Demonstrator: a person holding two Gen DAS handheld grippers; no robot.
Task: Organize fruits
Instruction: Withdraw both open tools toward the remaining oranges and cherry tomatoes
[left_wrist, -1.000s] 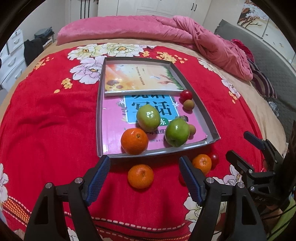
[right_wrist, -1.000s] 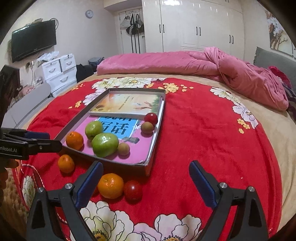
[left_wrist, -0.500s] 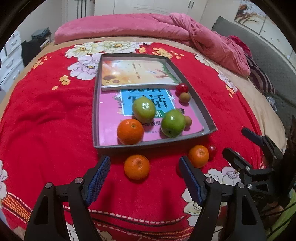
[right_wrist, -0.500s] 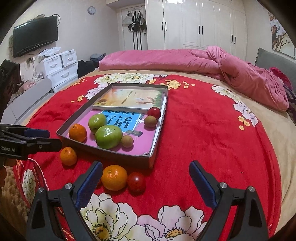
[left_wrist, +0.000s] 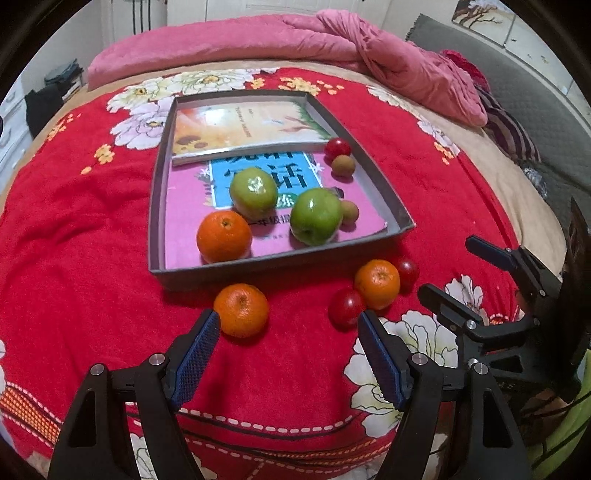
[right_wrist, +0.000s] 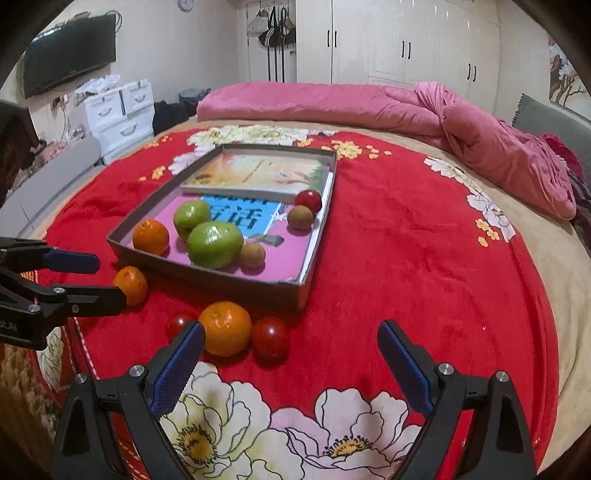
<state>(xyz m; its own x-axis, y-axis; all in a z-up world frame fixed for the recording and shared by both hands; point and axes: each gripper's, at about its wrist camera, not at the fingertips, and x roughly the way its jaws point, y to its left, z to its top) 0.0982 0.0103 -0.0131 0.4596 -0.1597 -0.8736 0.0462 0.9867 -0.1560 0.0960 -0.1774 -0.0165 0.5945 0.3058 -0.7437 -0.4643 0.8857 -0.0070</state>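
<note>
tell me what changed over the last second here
Both grippers, left gripper and right gripper, drew back from the tray, staying open and empty. No fruit moved: the loose orange is still on the blanket, the green apple still in the tray.

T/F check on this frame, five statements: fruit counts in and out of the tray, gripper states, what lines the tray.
1. Both the left gripper and the right gripper are open and hold nothing. True.
2. All oranges are inside the grey tray. False: one orange is inside; two oranges lie on the red blanket.
3. Two green apples sit in the tray. True.
4. The tray floor is bare. False: books lie under the fruit.
5. Two small red fruits lie outside the tray. True.
</note>
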